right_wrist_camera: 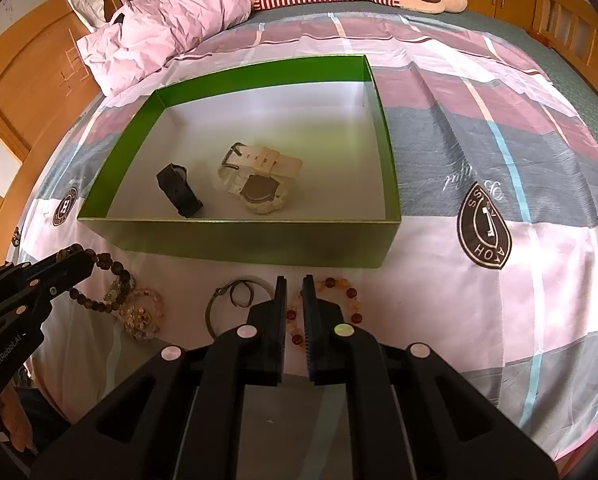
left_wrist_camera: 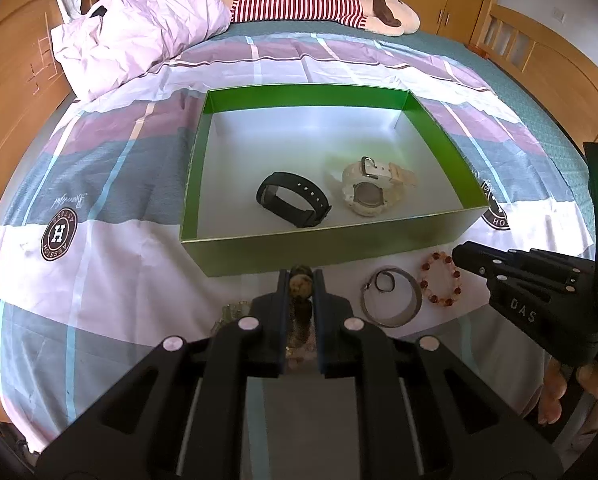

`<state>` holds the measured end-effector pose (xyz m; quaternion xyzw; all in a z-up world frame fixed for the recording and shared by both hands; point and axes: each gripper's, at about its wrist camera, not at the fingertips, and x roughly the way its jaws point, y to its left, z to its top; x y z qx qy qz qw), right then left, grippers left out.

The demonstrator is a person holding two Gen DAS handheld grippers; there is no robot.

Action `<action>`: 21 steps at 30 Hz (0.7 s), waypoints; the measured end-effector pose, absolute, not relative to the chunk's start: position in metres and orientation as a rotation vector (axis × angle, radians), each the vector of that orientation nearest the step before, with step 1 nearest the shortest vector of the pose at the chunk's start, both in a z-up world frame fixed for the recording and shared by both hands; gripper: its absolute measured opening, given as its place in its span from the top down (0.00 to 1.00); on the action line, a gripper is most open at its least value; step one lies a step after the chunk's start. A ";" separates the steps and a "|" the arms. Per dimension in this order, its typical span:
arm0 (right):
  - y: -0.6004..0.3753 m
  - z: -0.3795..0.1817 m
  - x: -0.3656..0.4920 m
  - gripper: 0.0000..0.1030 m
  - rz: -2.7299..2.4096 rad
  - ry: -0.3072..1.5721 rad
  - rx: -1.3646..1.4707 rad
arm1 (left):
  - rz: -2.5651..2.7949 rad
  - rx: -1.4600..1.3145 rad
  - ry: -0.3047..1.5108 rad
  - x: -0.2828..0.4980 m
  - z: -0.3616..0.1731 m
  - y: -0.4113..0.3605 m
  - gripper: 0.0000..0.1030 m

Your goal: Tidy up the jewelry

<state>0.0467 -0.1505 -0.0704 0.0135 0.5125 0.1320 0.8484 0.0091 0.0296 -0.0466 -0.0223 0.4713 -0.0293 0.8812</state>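
the left tongs [left_wrist_camera: 301, 280] pinched a dark wooden bead bracelet [right_wrist_camera: 99, 280] just short of the green box's [left_wrist_camera: 259, 250] near wall; the right tongs [right_wrist_camera: 294, 286] stood nearly pressed together, a narrow gap between them, holding nothing, above a red and amber bead bracelet [right_wrist_camera: 349, 300] lying on the bed cover [right_wrist_camera: 479, 312]; a metal bangle [left_wrist_camera: 391, 298] lay just beside that bracelet; a pale bead bracelet [right_wrist_camera: 141, 314] lay near the left tongs; inside the box a black watch [left_wrist_camera: 293, 199] and a white watch [left_wrist_camera: 369, 190] lay apart.
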 end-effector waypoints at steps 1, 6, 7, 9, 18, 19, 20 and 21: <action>-0.150 -0.071 0.047 0.92 0.279 1.081 0.028 | -0.061 -0.047 0.981 0.009 -0.046 0.029 0.89; -0.150 -0.070 0.047 0.92 0.280 1.078 0.028 | -0.059 -0.052 0.979 0.009 -0.047 0.030 0.89; -0.150 -0.070 0.047 0.92 0.280 1.078 0.029 | -0.059 -0.053 0.979 0.010 -0.047 0.031 0.89; -0.150 -0.069 0.046 0.92 0.281 1.075 0.031 | -0.060 -0.056 0.978 0.010 -0.046 0.032 0.89; -0.148 -0.027 0.043 0.92 0.329 0.984 0.104 | -0.132 -0.166 0.964 0.023 -0.023 0.058 0.89; -0.146 -0.021 0.042 0.92 0.336 0.967 0.105 | -0.135 -0.174 0.959 0.024 -0.021 0.060 0.89; -0.145 -0.015 0.040 0.92 0.343 0.952 0.105 | -0.140 -0.176 0.957 0.025 -0.020 0.062 0.89; -0.144 -0.012 0.039 0.92 0.347 0.944 0.104 | -0.147 -0.188 0.955 0.026 -0.019 0.065 0.89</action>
